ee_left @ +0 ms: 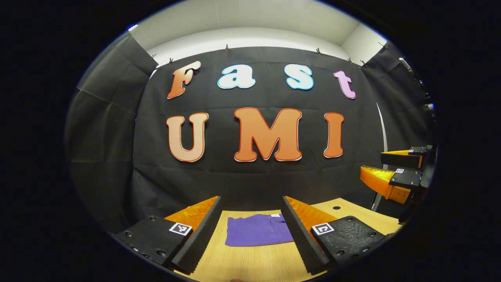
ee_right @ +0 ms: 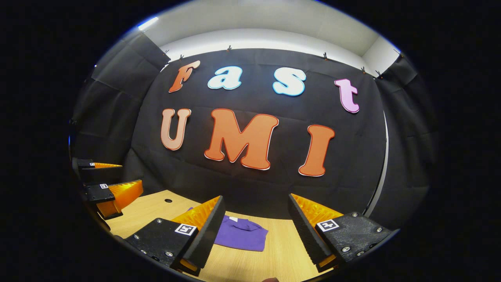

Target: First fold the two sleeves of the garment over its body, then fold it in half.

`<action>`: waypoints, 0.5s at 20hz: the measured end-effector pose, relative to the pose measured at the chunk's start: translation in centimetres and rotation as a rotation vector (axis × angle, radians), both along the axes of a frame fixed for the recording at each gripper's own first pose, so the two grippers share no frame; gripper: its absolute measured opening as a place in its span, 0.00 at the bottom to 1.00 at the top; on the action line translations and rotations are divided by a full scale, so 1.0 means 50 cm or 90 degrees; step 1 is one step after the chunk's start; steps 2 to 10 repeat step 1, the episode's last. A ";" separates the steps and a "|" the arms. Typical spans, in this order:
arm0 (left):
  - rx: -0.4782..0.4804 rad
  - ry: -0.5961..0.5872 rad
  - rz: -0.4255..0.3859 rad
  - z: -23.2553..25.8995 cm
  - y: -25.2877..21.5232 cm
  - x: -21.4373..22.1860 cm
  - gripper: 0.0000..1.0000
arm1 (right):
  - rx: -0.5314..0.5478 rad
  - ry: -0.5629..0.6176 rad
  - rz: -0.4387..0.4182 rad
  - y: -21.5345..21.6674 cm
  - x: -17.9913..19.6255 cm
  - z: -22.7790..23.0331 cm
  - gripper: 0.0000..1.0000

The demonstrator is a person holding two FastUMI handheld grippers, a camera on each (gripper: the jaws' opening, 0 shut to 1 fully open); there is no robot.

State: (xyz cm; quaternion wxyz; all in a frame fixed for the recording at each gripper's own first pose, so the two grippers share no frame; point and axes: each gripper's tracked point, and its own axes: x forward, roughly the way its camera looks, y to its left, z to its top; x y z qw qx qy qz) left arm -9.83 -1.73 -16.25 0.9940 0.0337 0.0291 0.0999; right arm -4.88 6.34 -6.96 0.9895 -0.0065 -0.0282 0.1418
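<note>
A purple garment [ee_left: 256,230] lies folded into a compact rectangle on the wooden table [ee_left: 250,262], seen between my left gripper's fingers. My left gripper [ee_left: 250,219] hovers above the table, open, with nothing between its fingers. In the right gripper view the same purple garment [ee_right: 242,234] lies low and left of centre, partly behind the left finger. My right gripper [ee_right: 256,223] is open and holds nothing. The right gripper [ee_left: 395,172] also appears at the right edge of the left gripper view, raised off the table. The left gripper [ee_right: 107,186] shows at the left edge of the right gripper view.
The wooden table [ee_right: 282,254] carries a small round hole [ee_left: 336,207] near its back edge, also seen as a hole [ee_right: 168,200] in the right gripper view. The black cloth wall stands close behind the table.
</note>
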 end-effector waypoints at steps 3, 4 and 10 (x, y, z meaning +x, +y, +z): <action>0.001 0.001 -0.001 0.004 0.001 -0.001 0.95 | 0.000 0.000 0.003 0.004 0.000 0.000 1.00; 0.001 0.001 -0.001 0.004 0.001 -0.001 0.95 | 0.000 0.000 0.003 0.004 0.000 0.000 1.00; 0.001 0.001 -0.001 0.004 0.001 -0.001 0.95 | 0.000 0.000 0.003 0.004 0.000 0.000 1.00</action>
